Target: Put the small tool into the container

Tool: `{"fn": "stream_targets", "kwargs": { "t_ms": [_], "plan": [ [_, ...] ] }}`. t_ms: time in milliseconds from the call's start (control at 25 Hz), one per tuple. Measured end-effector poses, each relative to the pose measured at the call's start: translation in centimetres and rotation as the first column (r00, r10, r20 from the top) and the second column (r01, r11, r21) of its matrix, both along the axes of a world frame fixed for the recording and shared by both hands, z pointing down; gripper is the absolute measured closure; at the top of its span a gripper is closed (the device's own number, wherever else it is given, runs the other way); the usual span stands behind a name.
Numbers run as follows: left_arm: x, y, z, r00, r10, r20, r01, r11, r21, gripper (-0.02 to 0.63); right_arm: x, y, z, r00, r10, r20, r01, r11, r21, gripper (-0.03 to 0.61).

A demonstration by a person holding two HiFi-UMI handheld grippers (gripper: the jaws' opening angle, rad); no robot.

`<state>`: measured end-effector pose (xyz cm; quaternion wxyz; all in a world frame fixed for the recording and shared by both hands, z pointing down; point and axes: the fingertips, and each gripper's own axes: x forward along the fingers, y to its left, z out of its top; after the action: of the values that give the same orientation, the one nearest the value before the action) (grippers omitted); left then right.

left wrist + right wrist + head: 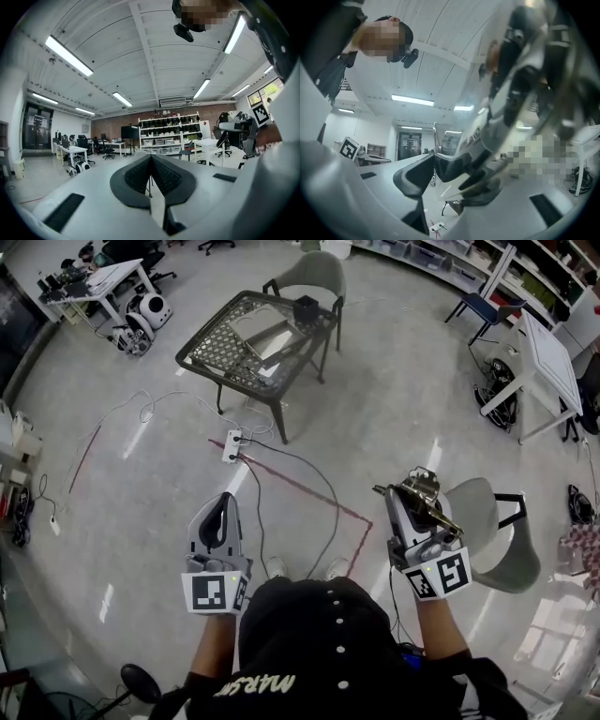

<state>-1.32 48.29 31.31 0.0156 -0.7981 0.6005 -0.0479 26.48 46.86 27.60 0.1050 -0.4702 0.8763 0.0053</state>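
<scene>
My right gripper (406,495) is shut on the small tool (423,489), a shiny metal tool with dark parts that sticks out beyond the jaws. In the right gripper view the tool (520,89) fills the upper right, wedged between the dark pads (417,176). The left gripper (222,509) is held at waist height, shut and empty, and its pads (136,174) meet in a closed seam. A small black container (306,307) stands at the far corner of a dark mesh table (217,348), well ahead of both grippers.
A grey chair (317,273) stands behind the mesh table and another (492,532) just right of my right gripper. A power strip (232,446) and cables (300,474) lie on the floor in between. White tables (548,362) stand at the right, shelves along the back.
</scene>
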Motion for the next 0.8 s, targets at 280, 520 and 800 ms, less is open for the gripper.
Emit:
{"fn": "stream_targets", "kwargs": {
  "t_ms": [280, 520, 800],
  "plan": [
    [2.8, 0.2, 0.4, 0.998, -0.058, -0.015, 0.058, 0.998, -0.009, 0.594, 3.6, -1.3, 1.1, 1.0, -0.019, -0.006, 0.019, 1.0, -0.021, 0.38],
    [3.6, -1.5, 1.9, 0.999, -0.046, 0.026, 0.047, 0.998, -0.037, 0.594, 3.4, -3.8, 2.4, 0.999, -0.034, -0.012, 0.033, 0.998, -0.045, 0.38],
    [1.8, -7.2, 2.1, 0.999, -0.025, 0.021, 0.026, 0.999, -0.019, 0.594, 2.0, -8.4, 1.9, 0.999, -0.019, -0.033, 0.019, 1.0, -0.015, 0.38]
  ]
}}
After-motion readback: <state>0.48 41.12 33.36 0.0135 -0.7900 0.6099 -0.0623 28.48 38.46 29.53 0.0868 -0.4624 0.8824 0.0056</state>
